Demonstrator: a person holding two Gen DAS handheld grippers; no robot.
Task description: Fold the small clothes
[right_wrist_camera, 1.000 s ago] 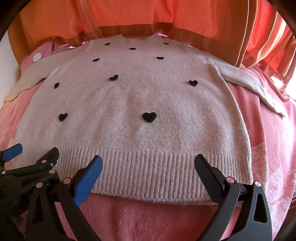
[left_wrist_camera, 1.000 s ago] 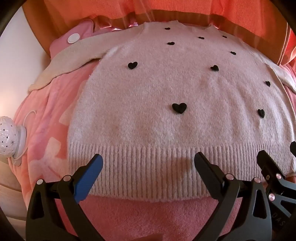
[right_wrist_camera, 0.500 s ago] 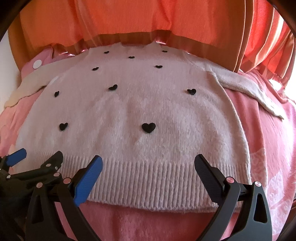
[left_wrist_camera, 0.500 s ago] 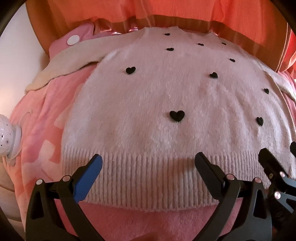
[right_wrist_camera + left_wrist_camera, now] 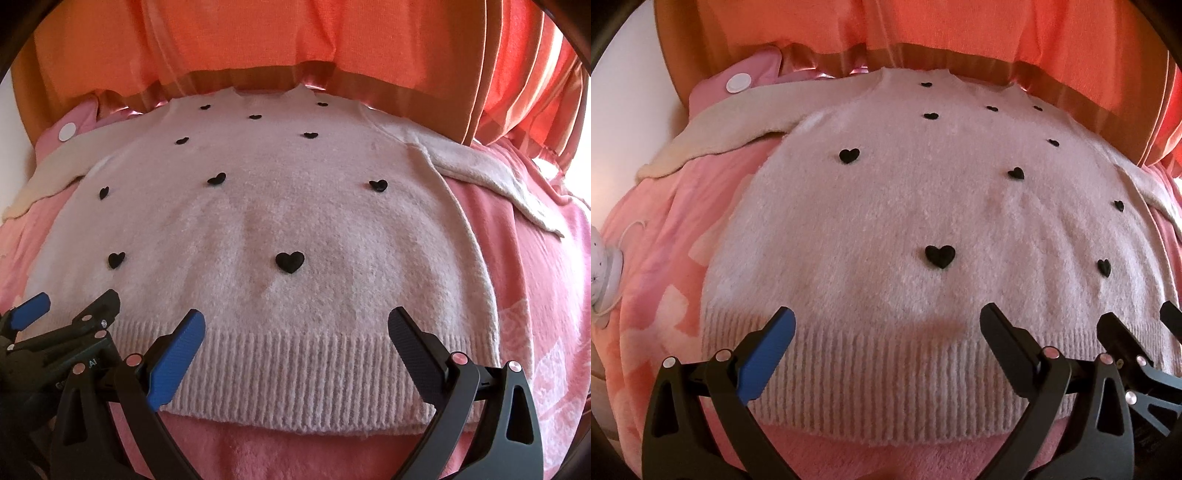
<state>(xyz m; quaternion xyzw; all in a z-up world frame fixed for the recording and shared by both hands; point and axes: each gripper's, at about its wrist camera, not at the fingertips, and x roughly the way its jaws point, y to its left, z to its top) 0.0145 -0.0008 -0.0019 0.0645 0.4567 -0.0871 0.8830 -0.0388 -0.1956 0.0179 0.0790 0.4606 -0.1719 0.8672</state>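
A small pale pink fuzzy sweater [image 5: 905,206] with black hearts lies flat, front up, on a pink blanket [image 5: 665,258], sleeves spread to both sides. It also shows in the right wrist view [image 5: 295,214]. My left gripper [image 5: 886,332] is open and empty, fingers over the left part of the ribbed hem [image 5: 886,369]. My right gripper [image 5: 295,332] is open and empty over the hem's right part [image 5: 295,369]. Each gripper shows in the other's view, the right gripper at the right edge [image 5: 1137,332], the left gripper at the left edge [image 5: 70,306].
An orange curtain [image 5: 295,44] hangs behind the sweater. A pink item with a white round button [image 5: 738,83] lies at the far left by the collar. A white dotted object [image 5: 602,258] sits at the blanket's left edge.
Both grippers have moved forward and lower over the sweater's hem, still open. The sweater has not moved.
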